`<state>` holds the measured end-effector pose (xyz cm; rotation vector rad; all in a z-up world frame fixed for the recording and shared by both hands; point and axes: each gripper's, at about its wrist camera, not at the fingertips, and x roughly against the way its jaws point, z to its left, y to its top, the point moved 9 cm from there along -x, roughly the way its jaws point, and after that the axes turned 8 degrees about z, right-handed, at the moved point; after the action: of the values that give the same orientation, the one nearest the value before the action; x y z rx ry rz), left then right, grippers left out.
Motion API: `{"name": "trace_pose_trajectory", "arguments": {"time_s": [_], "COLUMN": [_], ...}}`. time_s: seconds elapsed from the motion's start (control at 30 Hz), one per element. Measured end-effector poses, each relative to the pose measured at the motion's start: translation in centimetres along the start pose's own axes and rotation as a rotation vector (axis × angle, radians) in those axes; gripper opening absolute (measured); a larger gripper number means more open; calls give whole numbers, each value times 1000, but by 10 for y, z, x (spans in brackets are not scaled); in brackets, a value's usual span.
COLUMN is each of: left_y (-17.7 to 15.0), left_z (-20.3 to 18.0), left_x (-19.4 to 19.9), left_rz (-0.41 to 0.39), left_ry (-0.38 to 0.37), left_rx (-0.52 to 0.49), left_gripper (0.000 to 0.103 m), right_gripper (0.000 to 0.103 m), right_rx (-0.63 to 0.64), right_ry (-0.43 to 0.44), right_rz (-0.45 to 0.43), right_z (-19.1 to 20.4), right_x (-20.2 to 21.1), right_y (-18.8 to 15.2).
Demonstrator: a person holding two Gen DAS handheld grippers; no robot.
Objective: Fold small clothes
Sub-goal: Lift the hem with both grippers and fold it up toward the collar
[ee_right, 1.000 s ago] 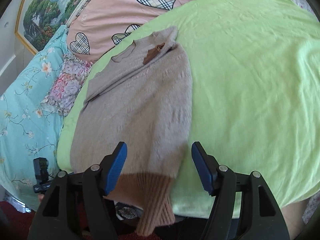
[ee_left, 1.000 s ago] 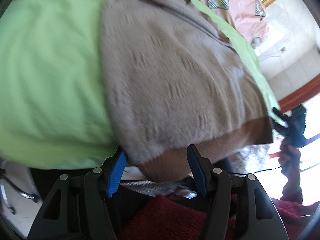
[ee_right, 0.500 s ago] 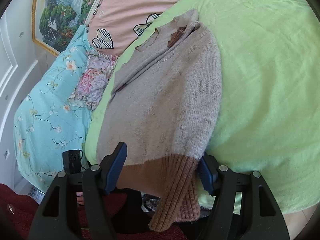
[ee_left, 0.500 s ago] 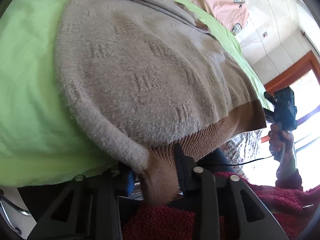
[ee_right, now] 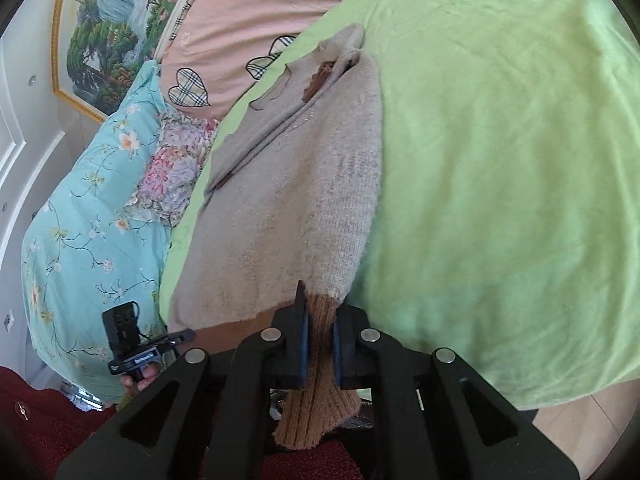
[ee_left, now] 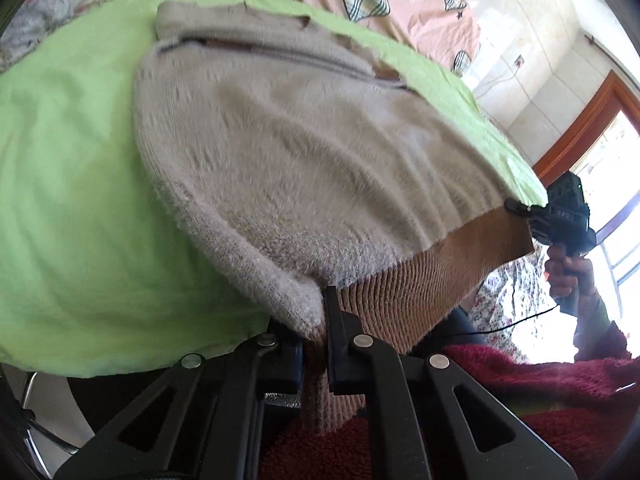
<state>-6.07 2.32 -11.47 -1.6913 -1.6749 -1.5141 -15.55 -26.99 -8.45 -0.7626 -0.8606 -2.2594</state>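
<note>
While the sweater point(ee_right: 304, 216) lay on the bed point(ee_right: 500, 160), its brown hem point(ee_left: 432, 272) was pinched by both closed grippers, left gripper point(ee_left: 320, 344) and right gripper point(ee_right: 318, 332), ready for folding upward.

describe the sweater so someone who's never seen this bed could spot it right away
Start at the bed's lime green sheet, below the pink quilt with plaid hearts. Lying lengthwise on it is the sweater, a fuzzy beige knit. Only it has a ribbed brown hem, hanging off the bed's near edge.
</note>
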Motion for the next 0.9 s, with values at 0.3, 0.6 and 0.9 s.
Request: {"name": "trace_pose_trajectory", "arguments": {"time_s": [0.3, 0.6, 0.9], "left_y": [57, 171, 285], "left_z": [-8, 20, 59], "left_x": [73, 75, 57], "left_rz": [-195, -354, -400], "left_ry": [-81, -7, 92], "left_rx": [42, 71, 75], "left_gripper": [6, 6, 6], "right_gripper": [10, 10, 10], "right_rx": [43, 41, 34], "right_ry": [114, 121, 92], "right_rz": [-143, -230, -250], "right_z": [44, 61, 59], "right_x": [29, 11, -31], "right_y": [52, 151, 254]}}
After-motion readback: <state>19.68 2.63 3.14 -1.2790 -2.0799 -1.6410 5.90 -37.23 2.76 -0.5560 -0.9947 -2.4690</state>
